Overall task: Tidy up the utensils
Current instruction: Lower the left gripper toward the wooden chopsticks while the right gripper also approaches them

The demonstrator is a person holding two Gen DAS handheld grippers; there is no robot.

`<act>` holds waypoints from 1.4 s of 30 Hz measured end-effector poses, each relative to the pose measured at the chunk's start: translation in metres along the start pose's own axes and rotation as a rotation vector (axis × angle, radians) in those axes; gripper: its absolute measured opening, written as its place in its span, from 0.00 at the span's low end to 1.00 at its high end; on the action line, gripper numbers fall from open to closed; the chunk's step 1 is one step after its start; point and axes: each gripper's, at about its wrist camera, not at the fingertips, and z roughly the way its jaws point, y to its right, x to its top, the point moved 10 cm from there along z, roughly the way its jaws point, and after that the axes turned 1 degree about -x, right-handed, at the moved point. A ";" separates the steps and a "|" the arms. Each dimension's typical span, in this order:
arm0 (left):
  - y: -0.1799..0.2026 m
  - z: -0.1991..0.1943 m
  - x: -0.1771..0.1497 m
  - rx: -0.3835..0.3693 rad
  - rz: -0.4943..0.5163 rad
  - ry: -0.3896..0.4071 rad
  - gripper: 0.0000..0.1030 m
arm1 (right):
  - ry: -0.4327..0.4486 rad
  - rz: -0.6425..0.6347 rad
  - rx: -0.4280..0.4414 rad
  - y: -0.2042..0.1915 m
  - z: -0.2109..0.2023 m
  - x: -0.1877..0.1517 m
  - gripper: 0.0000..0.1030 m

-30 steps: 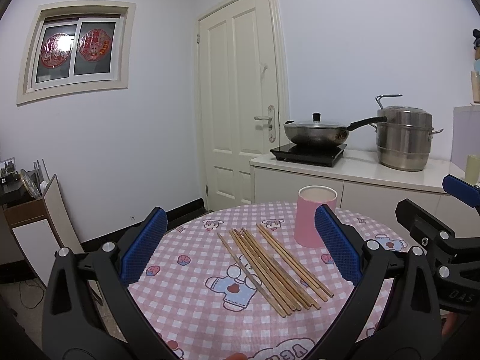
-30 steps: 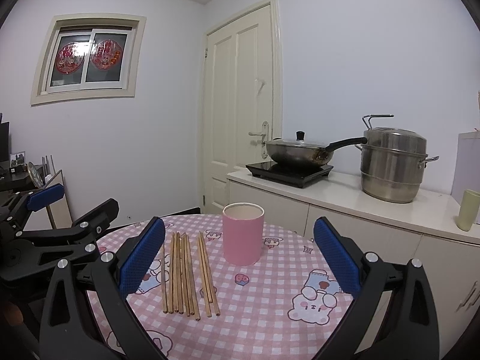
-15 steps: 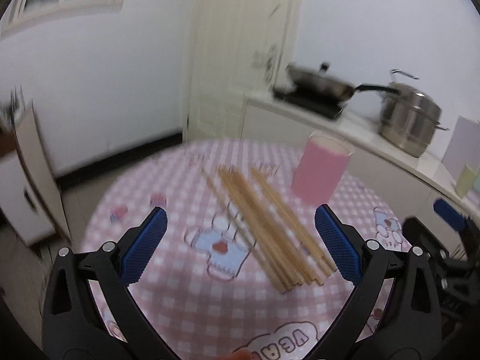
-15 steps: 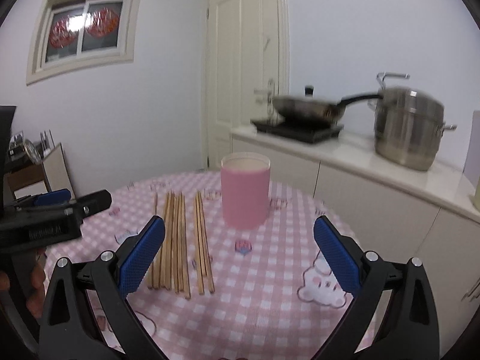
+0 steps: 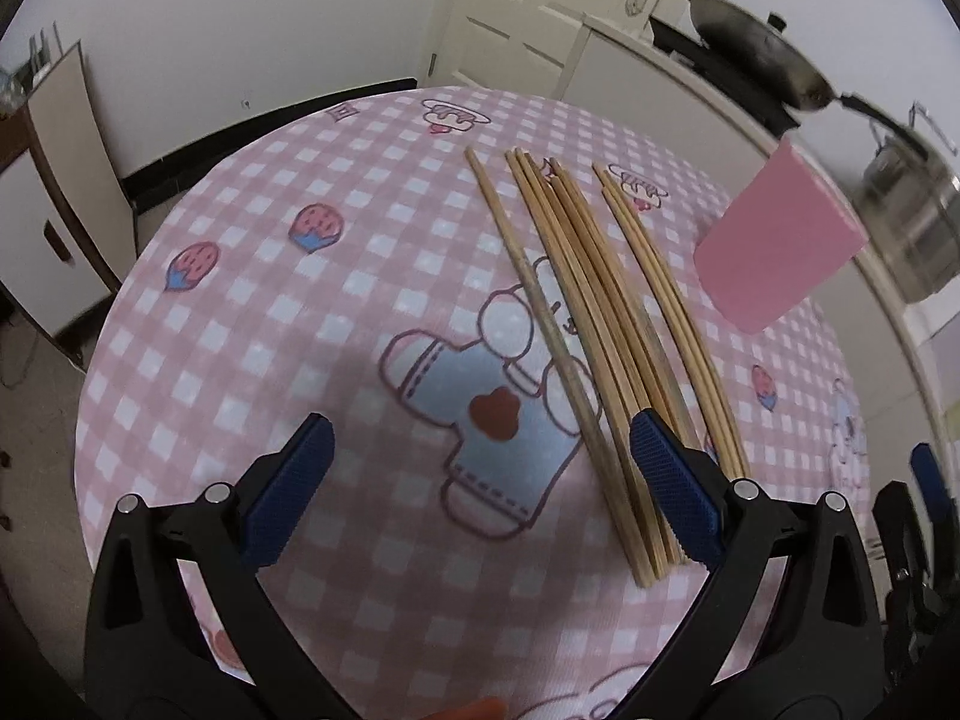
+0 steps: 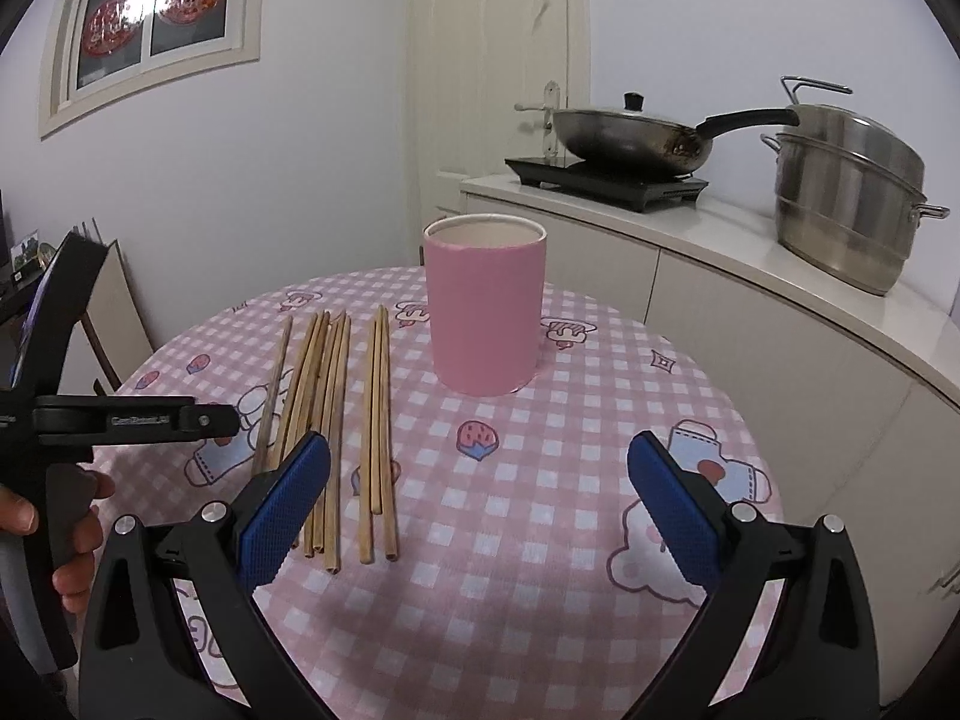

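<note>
Several wooden chopsticks (image 5: 591, 324) (image 6: 336, 414) lie side by side on the round pink-checked table (image 5: 252, 312) (image 6: 540, 492). A pink cylindrical cup (image 6: 485, 311) (image 5: 780, 246) stands upright to their right, its inside hidden. My left gripper (image 5: 480, 480) is open, tilted down over the table with its right finger above the near ends of the chopsticks. My right gripper (image 6: 479, 501) is open and holds nothing, hovering over the table's near edge in front of the cup. The left gripper's body and a hand (image 6: 66, 516) appear at the left of the right wrist view.
A counter (image 6: 750, 252) behind the table carries a wok (image 6: 630, 135) on a cooktop and a steel steamer pot (image 6: 846, 192). A white door (image 6: 498, 90) stands behind. A small cabinet (image 5: 54, 192) sits on the floor to the left.
My left gripper has pitched down and moved in close over the chopsticks. My right gripper has moved forward and nearer the cup. Both stay open.
</note>
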 end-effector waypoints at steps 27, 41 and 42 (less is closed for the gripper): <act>0.000 0.026 0.014 0.162 0.072 0.011 0.94 | -0.080 -0.014 0.002 0.015 0.026 -0.009 0.93; -0.011 0.017 0.009 0.156 0.162 0.058 0.69 | -0.170 -0.072 0.048 0.004 0.051 -0.013 0.93; -0.012 0.015 0.008 0.153 0.169 0.060 0.62 | -0.185 -0.087 0.061 0.000 0.055 -0.014 0.93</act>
